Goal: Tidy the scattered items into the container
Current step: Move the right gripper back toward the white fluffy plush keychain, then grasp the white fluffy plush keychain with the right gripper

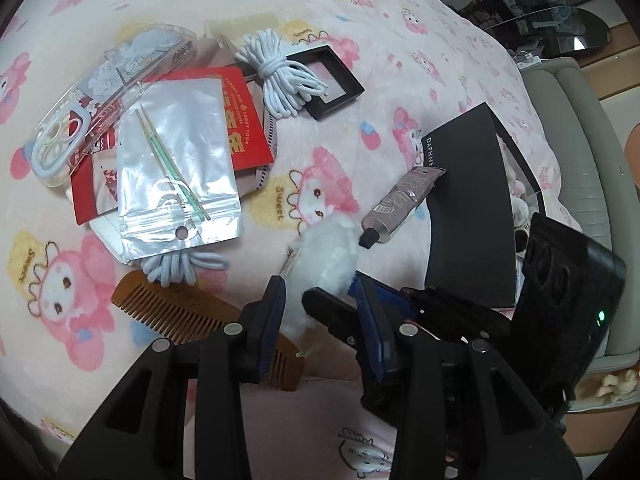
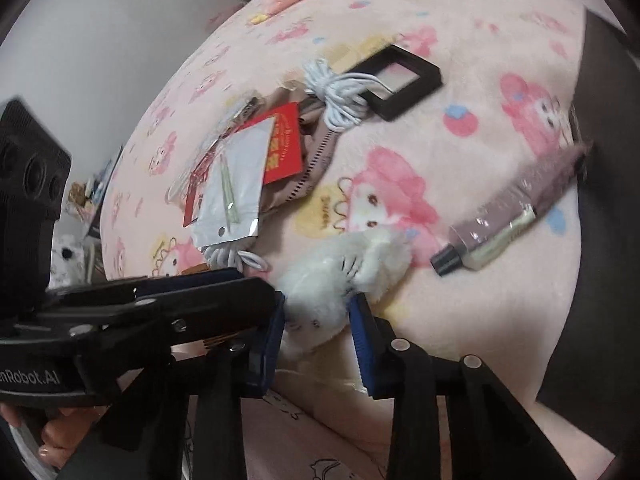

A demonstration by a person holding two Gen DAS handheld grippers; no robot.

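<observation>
White and fluffy, the plush toy (image 1: 326,246) lies on the pink cartoon-print blanket (image 1: 320,8), between the spread fingers of both grippers; the left gripper (image 1: 320,292) has its blue pads apart on either side of the toy's near end, and the right gripper (image 2: 318,312) likewise stands open around it, its pads just beside the fur without clearly pressing it; in the left wrist view the right gripper's finger crosses just in front of the left one. Just right of the toy lies a mauve tube (image 1: 402,206) with a black cap, its far end resting against the black box lid (image 1: 468,200); a wooden comb (image 1: 192,314) lies near the left finger, with a silver zip bag (image 1: 180,160), white cord bundle (image 1: 280,76) and black frame (image 1: 326,82) further off.
</observation>
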